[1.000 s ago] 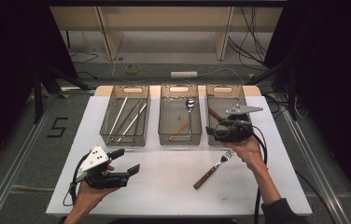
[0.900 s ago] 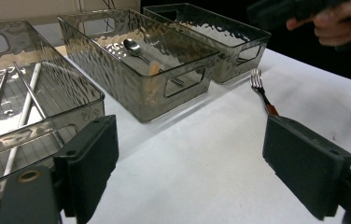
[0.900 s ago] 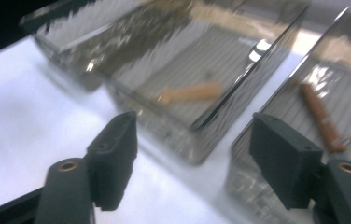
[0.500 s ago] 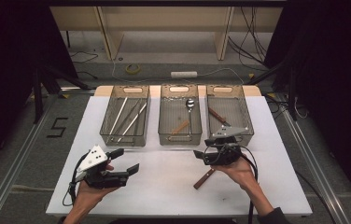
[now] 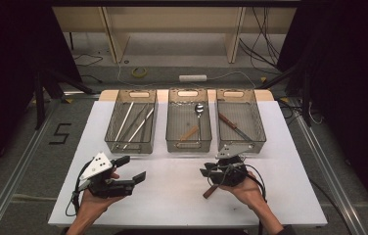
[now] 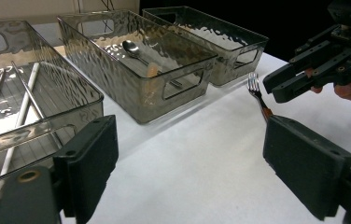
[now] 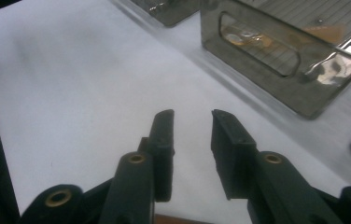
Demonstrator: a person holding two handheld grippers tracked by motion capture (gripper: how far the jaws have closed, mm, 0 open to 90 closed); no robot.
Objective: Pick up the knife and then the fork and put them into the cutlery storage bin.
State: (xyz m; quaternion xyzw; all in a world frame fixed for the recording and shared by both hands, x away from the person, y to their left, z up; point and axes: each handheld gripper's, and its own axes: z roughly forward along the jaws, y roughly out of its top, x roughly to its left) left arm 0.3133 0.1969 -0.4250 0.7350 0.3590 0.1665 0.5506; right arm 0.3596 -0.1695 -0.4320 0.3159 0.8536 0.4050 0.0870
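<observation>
The fork lies flat on the white desk, just below the right gripper, whose fingers have just been closing and stand apart, nothing pressed between them. The left gripper hangs with fingers wide. Three clear bins line the desk's far edge. Beyond lie grey floor, cables and dark curtains.

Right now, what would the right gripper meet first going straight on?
Probably the bare white table: the right gripper tilts down toward it; its fingers have just been closing, nothing between them. Depth is unclear.
</observation>
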